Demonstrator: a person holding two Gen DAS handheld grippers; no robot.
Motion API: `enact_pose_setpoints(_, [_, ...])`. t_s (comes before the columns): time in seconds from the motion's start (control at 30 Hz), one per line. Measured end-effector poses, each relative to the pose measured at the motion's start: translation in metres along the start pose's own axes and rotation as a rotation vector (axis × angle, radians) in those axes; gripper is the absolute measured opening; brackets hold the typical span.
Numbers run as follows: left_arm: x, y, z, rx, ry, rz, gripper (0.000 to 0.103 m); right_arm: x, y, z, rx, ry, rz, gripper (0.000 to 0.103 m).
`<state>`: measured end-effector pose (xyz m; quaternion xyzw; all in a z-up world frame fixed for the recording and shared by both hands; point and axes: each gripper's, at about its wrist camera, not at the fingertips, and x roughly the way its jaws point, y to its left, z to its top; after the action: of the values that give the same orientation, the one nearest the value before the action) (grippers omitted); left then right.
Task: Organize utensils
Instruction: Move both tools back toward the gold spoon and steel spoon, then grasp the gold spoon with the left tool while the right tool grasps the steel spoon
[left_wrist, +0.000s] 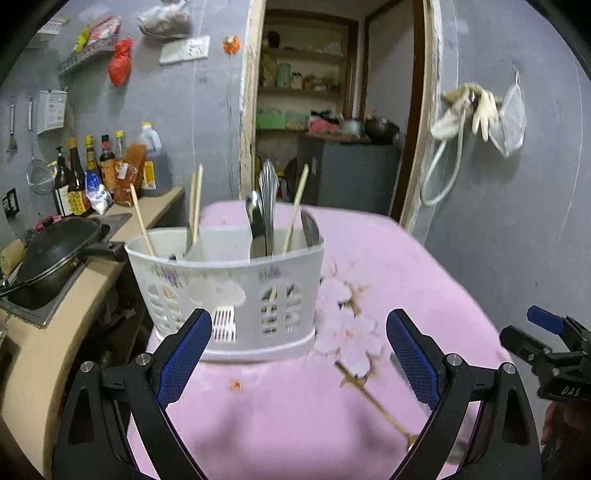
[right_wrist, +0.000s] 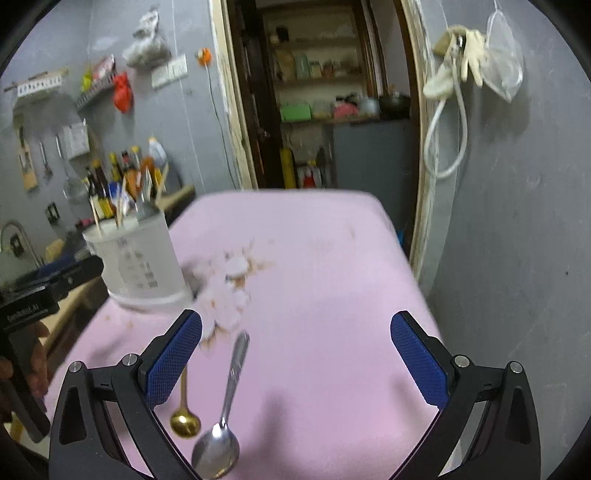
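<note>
Hard to read in places. The right wrist view is smeared with motion blur, so the caddy (right_wrist: 138, 264) far off to the left of those fingers is just a pale tub with some sticks poking out. The gold spoon (right_wrist: 184, 419) has its handle tucked behind the left blue pad, only the bowl and a bit of stem show. The steel spoon (right_wrist: 221, 424) gets its bowl clipped by the bottom edge. In the left wrist view, the gold spoon's bowl (left_wrist: 412, 439) slips under the right finger, and its thin handle blends into the flower print on the pink desk (left_wrist: 280, 417).

Left gripper (left_wrist: 299, 358): fingers spread wide, nothing between them but bare desk, not touching anything. The caddy (left_wrist: 225, 291) sits just beyond the tips, a bit left of centre, with chopsticks (left_wrist: 195, 206) and steel cutlery (left_wrist: 264, 210) standing up in its compartments. Which slot holds what, I can't tell for sure.

Right gripper (right_wrist: 295, 354): also wide apart and empty. Both spoons lie flat on the desk between its fingers, nearer the left one, bowls toward the camera. The gold one is right beside that left pad; whether it's touching I can't say. The right gripper also peeks in at the right edge of the left view (left_wrist: 546, 321).
</note>
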<state>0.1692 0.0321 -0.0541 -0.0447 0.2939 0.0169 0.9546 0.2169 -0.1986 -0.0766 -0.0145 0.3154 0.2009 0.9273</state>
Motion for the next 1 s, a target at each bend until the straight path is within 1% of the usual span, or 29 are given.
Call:
enact_pose_setpoints(0.07, [0.009, 0.002, -0.007, 0.002, 0.036, -0.013, 0.092, 0.009, 0.003, -0.01, -0.009, 0.049, 0.006, 0.1])
enact_pose_setpoints(0.1, [0.014, 0.003, -0.011, 0.0, 0.056, -0.017, 0.092, 0.014, 0.005, -0.014, -0.011, 0.07, 0.014, 0.095])
enact_pose_setpoints(0.17, [0.021, 0.004, -0.018, 0.002, 0.083, -0.02, 0.092, 0.021, 0.009, -0.022, -0.019, 0.112, 0.016, 0.09])
enact_pose_setpoints(0.23, [0.029, 0.006, -0.024, 0.007, 0.115, -0.023, 0.092, 0.028, 0.012, -0.029, -0.027, 0.15, 0.025, 0.081])
enact_pose_setpoints(0.27, [0.032, 0.008, -0.026, 0.008, 0.131, -0.029, 0.092, 0.032, 0.014, -0.033, -0.028, 0.167, 0.03, 0.078])
enact_pose_setpoints(0.33, [0.037, 0.009, -0.03, 0.002, 0.163, -0.047, 0.092, 0.039, 0.017, -0.039, -0.033, 0.198, 0.037, 0.065])
enact_pose_setpoints(0.37, [0.04, 0.01, -0.032, -0.003, 0.178, -0.058, 0.092, 0.042, 0.018, -0.04, -0.036, 0.213, 0.04, 0.062])
enact_pose_setpoints(0.43, [0.045, 0.012, -0.033, -0.012, 0.202, -0.082, 0.092, 0.048, 0.023, -0.045, -0.047, 0.242, 0.044, 0.052])
enact_pose_setpoints(0.53, [0.05, 0.013, -0.033, -0.02, 0.227, -0.115, 0.091, 0.051, 0.03, -0.049, -0.068, 0.265, 0.056, 0.05])
enact_pose_setpoints(0.6, [0.051, 0.012, -0.033, -0.021, 0.239, -0.131, 0.088, 0.052, 0.035, -0.051, -0.093, 0.276, 0.056, 0.05])
enact_pose_setpoints(0.67, [0.053, 0.011, -0.032, -0.019, 0.257, -0.15, 0.079, 0.054, 0.042, -0.053, -0.124, 0.292, 0.042, 0.045])
enact_pose_setpoints(0.7, [0.056, 0.009, -0.033, -0.018, 0.273, -0.162, 0.076, 0.053, 0.043, -0.054, -0.136, 0.293, 0.034, 0.039])
enact_pose_setpoints(0.77, [0.059, 0.006, -0.031, -0.025, 0.301, -0.187, 0.065, 0.053, 0.044, -0.054, -0.151, 0.295, 0.014, 0.032])
enact_pose_setpoints(0.8, [0.062, 0.004, -0.031, -0.03, 0.315, -0.203, 0.063, 0.053, 0.043, -0.054, -0.154, 0.296, 0.008, 0.025])
enact_pose_setpoints(0.83, [0.063, 0.002, -0.032, -0.035, 0.329, -0.22, 0.059, 0.051, 0.042, -0.054, -0.159, 0.296, 0.002, 0.014])
enact_pose_setpoints(0.9, [0.068, -0.004, -0.033, -0.04, 0.357, -0.254, 0.053, 0.048, 0.037, -0.055, -0.176, 0.296, -0.017, 0.009])
enact_pose_setpoints(0.97, [0.073, -0.01, -0.035, -0.037, 0.386, -0.278, 0.041, 0.047, 0.03, -0.055, -0.18, 0.292, -0.031, 0.007])
enact_pose_setpoints(1.0, [0.077, -0.015, -0.036, -0.033, 0.411, -0.293, 0.037, 0.046, 0.026, -0.055, -0.181, 0.291, -0.04, 0.007])
